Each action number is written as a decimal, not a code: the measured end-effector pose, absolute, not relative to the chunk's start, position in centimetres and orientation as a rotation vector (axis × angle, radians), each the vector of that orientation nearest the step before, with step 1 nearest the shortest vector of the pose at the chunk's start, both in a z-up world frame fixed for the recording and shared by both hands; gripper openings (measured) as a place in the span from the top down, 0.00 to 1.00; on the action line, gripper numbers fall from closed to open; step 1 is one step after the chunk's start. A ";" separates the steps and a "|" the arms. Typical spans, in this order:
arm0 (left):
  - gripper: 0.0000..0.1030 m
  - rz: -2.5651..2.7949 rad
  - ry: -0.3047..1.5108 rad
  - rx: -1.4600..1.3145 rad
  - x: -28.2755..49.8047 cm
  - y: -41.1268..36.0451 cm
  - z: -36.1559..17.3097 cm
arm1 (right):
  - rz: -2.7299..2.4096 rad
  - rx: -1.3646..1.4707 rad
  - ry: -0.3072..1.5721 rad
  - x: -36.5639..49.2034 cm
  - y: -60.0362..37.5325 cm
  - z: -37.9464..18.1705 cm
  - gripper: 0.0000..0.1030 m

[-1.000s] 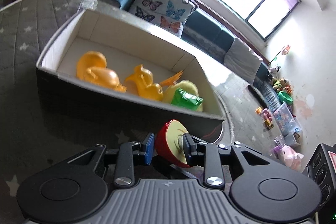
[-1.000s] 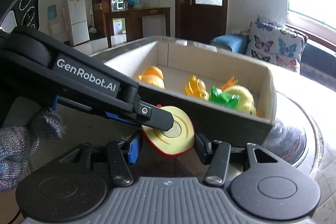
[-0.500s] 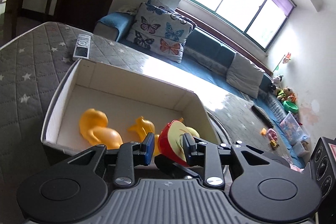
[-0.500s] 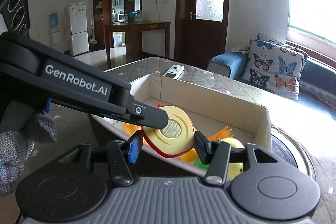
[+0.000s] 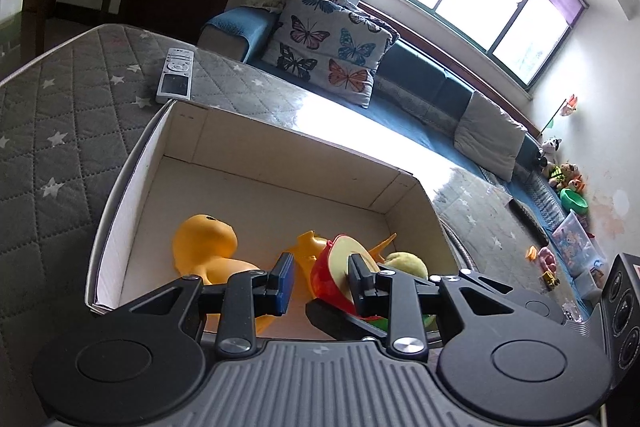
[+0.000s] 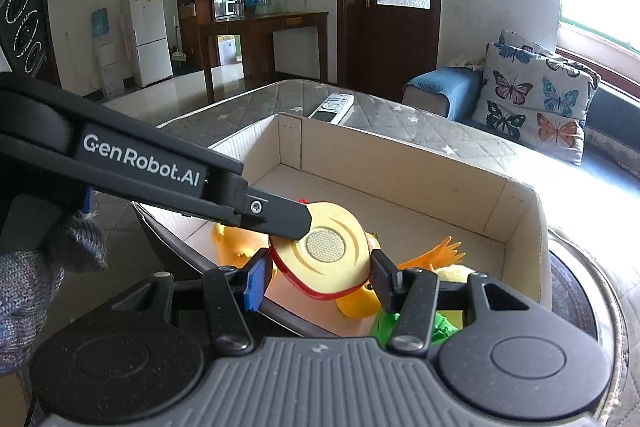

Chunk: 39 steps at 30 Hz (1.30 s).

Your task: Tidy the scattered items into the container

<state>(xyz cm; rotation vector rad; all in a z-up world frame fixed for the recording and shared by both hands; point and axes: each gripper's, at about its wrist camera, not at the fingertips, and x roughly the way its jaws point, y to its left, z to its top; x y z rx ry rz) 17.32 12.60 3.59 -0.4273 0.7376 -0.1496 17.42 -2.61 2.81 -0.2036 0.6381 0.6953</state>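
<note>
Two grippers, one box, one item in transit.

1. Box [image 5: 132, 187]: open cardboard, pale inside, dark outside, standing on the padded top. It already holds an orange duck [image 5: 204, 247], a second orange toy, a yellow plush [image 5: 404, 263] and a green toy [image 6: 440, 323], all crowded at the near end. The far half of the floor is bare.
2. Right gripper [image 6: 318, 279]: fingers set wide, one on either side of the item's rim. I cannot tell if they touch it.
3. Left gripper [image 5: 320, 269]: set fairly narrow, its black finger flat on the cut face. A sliver of gap shows at the blue pad, so I cannot tell if it clamps.
4. Apple half [image 6: 324, 259]: toy, red skin, cream face with a round patch, aloft above the near end of the box, over the toys.

Handling note, my judgement: it looks past the near wall, so lower it a little, then part the fingers. Aim for bare floor beyond the duck, lest it land on the pile and roll off. Draw the fingers straight back, clear of the wall.

5. Surface [image 5: 60, 155]: grey quilting with white stars, and a remote [image 5: 176, 75] just beyond the box's far corner.
6. Room: blue sofa [image 5: 420, 87] under a bright window, butterfly cushion [image 5: 328, 47], dark door [image 6: 388, 7], white fridge [image 6: 148, 35].
</note>
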 end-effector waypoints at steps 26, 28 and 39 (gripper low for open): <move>0.70 -0.144 0.738 -0.408 16.2 12.0 4.0 | 0.673 -0.160 0.649 16.3 -3.8 3.3 0.46; 0.70 -0.140 0.732 -0.406 15.8 12.1 4.2 | 0.670 -0.158 0.644 16.0 -3.9 3.5 0.45; 0.70 -0.126 0.709 -0.398 14.0 12.2 4.9 | 0.642 -0.151 0.613 14.3 -4.7 4.0 0.28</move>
